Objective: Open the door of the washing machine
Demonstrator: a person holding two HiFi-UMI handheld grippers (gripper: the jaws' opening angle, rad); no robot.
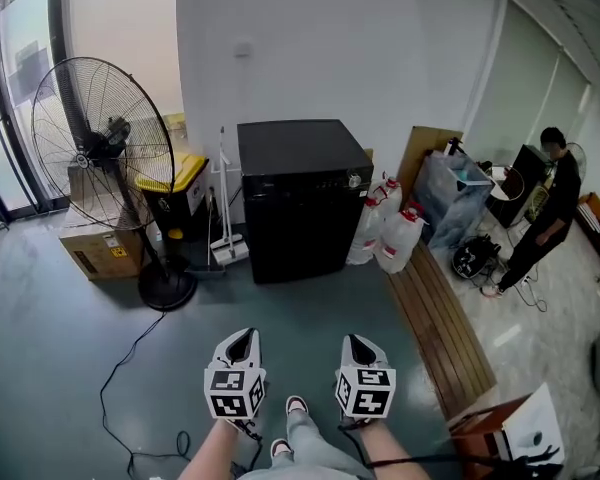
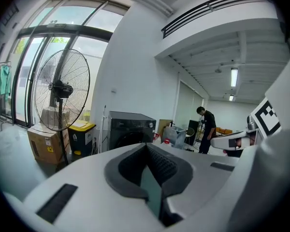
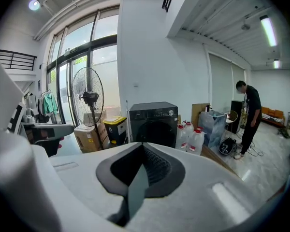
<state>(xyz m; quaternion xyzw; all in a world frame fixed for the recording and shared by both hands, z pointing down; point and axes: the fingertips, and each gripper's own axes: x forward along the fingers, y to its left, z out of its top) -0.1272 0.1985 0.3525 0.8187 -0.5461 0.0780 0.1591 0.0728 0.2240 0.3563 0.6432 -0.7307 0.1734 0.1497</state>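
The black washing machine (image 1: 300, 198) stands against the white wall straight ahead, its front door (image 3: 152, 131) closed, with a standing fan (image 1: 102, 143) to its left and water jugs (image 1: 392, 236) to its right. The left gripper (image 1: 242, 341) and right gripper (image 1: 358, 347) hang well short of it, jaws pressed together on nothing. This looks like the approach. Next, one gripper likely needs to reach the door's edge and part its jaws.

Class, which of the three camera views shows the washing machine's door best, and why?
The right gripper view: it faces the washing machine almost head-on, so the round door shows, shut, with its lower part hidden. The left gripper view shows it smaller and at an angle. The head view shows mainly the machine's top, its front steeply foreshortened.
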